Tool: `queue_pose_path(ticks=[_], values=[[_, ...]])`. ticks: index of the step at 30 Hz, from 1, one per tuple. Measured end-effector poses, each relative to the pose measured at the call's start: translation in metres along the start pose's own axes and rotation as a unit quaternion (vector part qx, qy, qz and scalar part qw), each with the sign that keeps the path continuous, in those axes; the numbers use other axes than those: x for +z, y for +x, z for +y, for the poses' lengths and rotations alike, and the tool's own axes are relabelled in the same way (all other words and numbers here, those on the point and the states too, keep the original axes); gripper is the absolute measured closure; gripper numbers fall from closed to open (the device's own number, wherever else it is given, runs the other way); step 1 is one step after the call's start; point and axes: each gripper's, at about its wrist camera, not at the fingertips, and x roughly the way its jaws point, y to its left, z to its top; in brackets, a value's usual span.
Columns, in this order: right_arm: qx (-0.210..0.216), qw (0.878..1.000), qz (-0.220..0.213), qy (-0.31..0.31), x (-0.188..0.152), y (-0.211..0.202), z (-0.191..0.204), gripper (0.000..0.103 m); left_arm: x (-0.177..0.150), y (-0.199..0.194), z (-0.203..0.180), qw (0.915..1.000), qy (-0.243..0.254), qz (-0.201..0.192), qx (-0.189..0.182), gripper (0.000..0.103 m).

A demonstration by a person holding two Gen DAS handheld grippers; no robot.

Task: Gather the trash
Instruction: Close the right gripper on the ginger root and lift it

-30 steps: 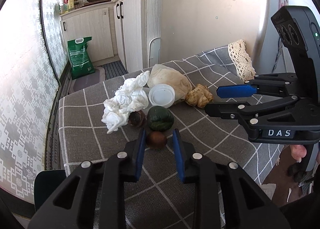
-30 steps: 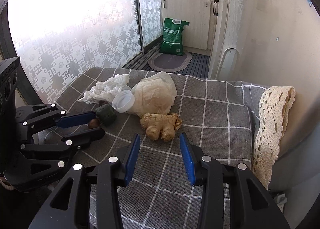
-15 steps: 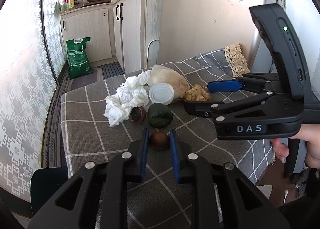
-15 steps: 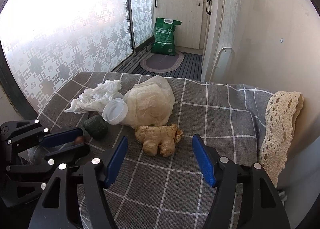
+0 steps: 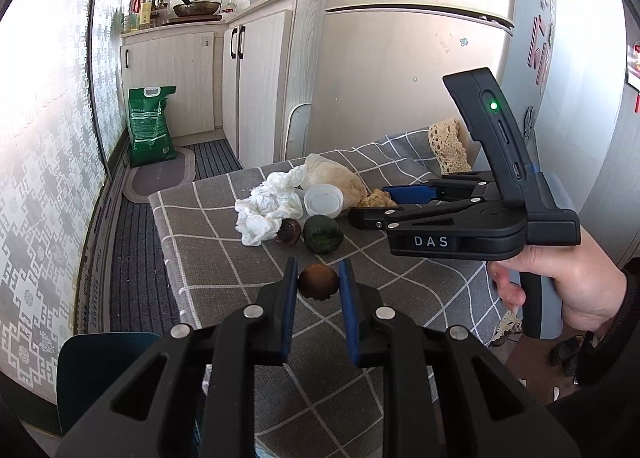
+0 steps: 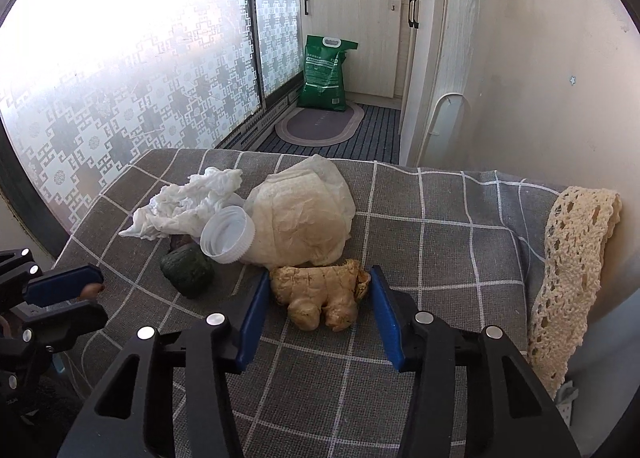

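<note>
A grey checked tablecloth (image 5: 208, 242) carries a heap of scraps. It holds a crumpled white tissue (image 5: 268, 210), a white lid (image 5: 323, 200), a crumpled beige paper (image 6: 304, 218), a green lump (image 5: 323, 234) and a dark brown piece (image 5: 289, 232). My left gripper (image 5: 318, 280) is shut on a small brown ball (image 5: 318, 282), held just above the cloth, short of the heap. The ginger root (image 6: 320, 294) lies on the cloth between the pads of my right gripper (image 6: 319, 290). Its jaws are closing, with the pads right at the root's two ends.
A lace cloth (image 6: 568, 258) hangs at the table's right end against the fridge (image 5: 400, 70). Pale cabinets (image 5: 256, 78), a green sack (image 6: 324, 74) and a floor mat (image 6: 320, 126) lie beyond the table. A teal chair seat (image 5: 104, 370) stands below the near left corner.
My left gripper shut on the brown ball and drew it up and back from the heap. My right gripper widened, came over the ginger root, then narrowed around it.
</note>
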Motion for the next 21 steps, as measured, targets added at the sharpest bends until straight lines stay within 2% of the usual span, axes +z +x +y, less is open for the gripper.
queue_pose_path(ticks=[6,21], values=[[-0.018,1.0,0.007,-0.009,0.001,-0.008,0.005,0.054,0.0,-0.018,0.007,0.9999,-0.003,-0.017,0.002,0.081],[0.004,0.999,-0.019,-0.035,0.021,-0.042,0.045,0.054,-0.005,-0.049,0.038,0.9983,-0.035,-0.043,0.018,0.081]])
